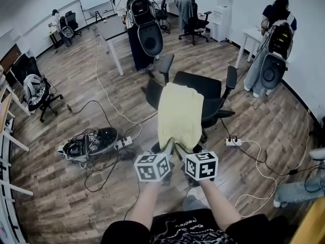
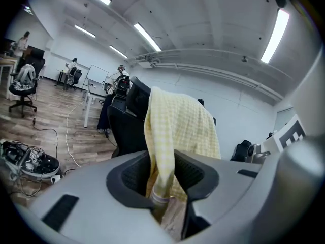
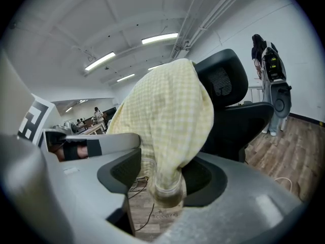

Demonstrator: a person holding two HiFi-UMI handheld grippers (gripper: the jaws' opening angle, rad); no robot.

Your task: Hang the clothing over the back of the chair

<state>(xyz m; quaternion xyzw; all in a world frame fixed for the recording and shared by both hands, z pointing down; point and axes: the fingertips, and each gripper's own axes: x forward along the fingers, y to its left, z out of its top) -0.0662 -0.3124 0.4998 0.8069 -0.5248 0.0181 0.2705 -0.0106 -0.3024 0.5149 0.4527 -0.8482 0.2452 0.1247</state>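
Note:
A pale yellow checked cloth lies draped over the back of a black office chair, hanging down the near side. Both grippers are at its lower hem, side by side. My left gripper has a bunched corner of the cloth between its jaws, with floor showing beside the fabric; the pads do not press it. In the right gripper view the cloth hangs gathered between the jaws of my right gripper, which stand wide with a gap at the left pad. The chair's back rises behind.
A black device with cables lies on the wood floor left of the chair, a power strip to its right. People carrying back-mounted rigs stand at the rear and right. Another chair stands far left.

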